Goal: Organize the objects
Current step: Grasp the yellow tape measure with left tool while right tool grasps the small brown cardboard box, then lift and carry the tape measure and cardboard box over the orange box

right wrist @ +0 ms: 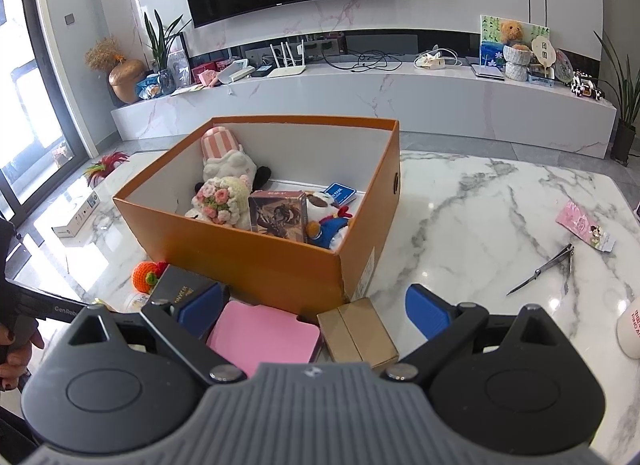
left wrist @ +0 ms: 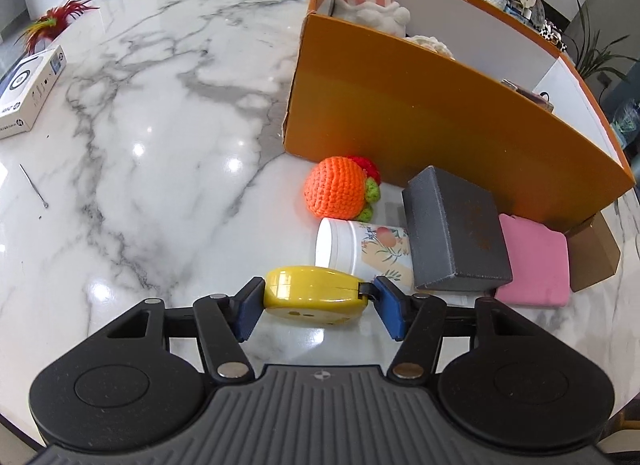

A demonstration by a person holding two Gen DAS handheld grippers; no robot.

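Observation:
My left gripper is shut on a yellow tape measure just above the marble table. Beyond it lie a white floral jar on its side, an orange crochet fruit, a dark grey box and a pink pad, all beside the orange storage box. My right gripper is open and empty above the pink pad and a small brown carton. The orange box holds plush toys and card boxes.
A white product box and a feather toy lie at the table's far left. Nail clippers, a pink packet and a white cup lie on the right. A TV console stands behind.

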